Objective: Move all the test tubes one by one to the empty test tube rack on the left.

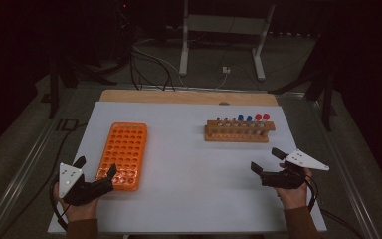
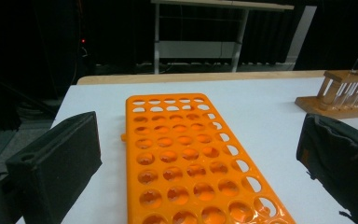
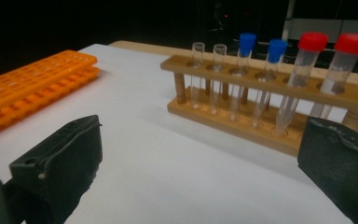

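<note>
A person seated at the lower edge of the high view holds two handheld grippers over a white table (image 1: 189,164); the left gripper (image 1: 95,167) sits at the lower left of the frame, the right gripper (image 1: 267,160) at the lower right, each topped by a grey three-cornered plate; both stand with jaws spread wide and nothing between them. One orange tube rack (image 1: 124,154) lies flat in the left half of the table, its near end just beside the left gripper's jaws; in the left gripper view the same rack (image 2: 186,158) runs up the centre of the frame between the two black jaws, its rows of round holes all unfilled, five holes across. One wooden test tube rack (image 1: 238,131) stands in the upper right part of the table, well apart from the orange one and a little beyond the right gripper; the right gripper view puts it (image 3: 261,88) in the upper right of the frame and shows six tubes standing in it in a single row: two uncapped clear tubes (image 3: 206,77) at the left, two blue-capped tubes (image 3: 261,51) in the middle, two red-capped tubes (image 3: 331,44) at the right; the red-capped pair lean slightly. The orange rack appears again at the left edge of that view (image 3: 32,84). A strip of bare wood borders the table's far edge at the top of the white surface.
</note>
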The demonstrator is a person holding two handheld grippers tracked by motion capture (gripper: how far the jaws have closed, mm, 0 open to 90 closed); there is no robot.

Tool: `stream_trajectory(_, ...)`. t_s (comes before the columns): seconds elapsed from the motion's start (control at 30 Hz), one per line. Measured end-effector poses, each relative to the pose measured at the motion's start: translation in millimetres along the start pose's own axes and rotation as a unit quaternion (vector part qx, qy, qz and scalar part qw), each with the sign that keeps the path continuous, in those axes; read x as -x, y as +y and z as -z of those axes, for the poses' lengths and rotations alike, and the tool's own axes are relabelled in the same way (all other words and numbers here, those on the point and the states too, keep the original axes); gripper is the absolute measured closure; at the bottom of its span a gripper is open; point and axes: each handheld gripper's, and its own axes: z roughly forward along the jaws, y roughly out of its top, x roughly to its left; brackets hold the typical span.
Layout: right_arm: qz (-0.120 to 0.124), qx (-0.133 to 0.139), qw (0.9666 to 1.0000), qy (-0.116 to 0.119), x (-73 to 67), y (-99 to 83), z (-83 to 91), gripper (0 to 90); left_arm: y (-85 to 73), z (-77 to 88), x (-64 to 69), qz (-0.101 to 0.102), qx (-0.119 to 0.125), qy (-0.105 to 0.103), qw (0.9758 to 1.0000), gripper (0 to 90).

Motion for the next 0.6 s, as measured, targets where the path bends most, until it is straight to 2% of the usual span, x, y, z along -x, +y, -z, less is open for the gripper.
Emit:
stream_trajectory(0.23, 0.001, 0.001, 1.0, 0.004, 4.3, 17.7, -6.8, 0.0, -0.3, -0.8, 1.2, 0.001, -0.001, -0.001, 1.0, 0.4)
stream_trajectory(0.37, 0.016, 0.001, 0.9999, -0.001, 5.9, 32.3, -12.6, 0.0, -0.3, -1.0, 1.5, 0.001, -0.001, -0.001, 1.0, 0.4)
stream_trajectory(0.47, 0.019, 0.007, 0.9998, 0.0, 8.5, 41.6, -17.9, 0.0, -0.1, -1.0, 1.9, 0.0, 0.0, -0.002, 1.0, 0.4)
stream_trajectory(0.6, 0.021, 0.006, 0.9997, -0.015, 18.8, 51.9, -28.2, 0.3, -0.1, -0.8, 1.9, 0.001, 0.0, -0.003, 1.0, 0.4)
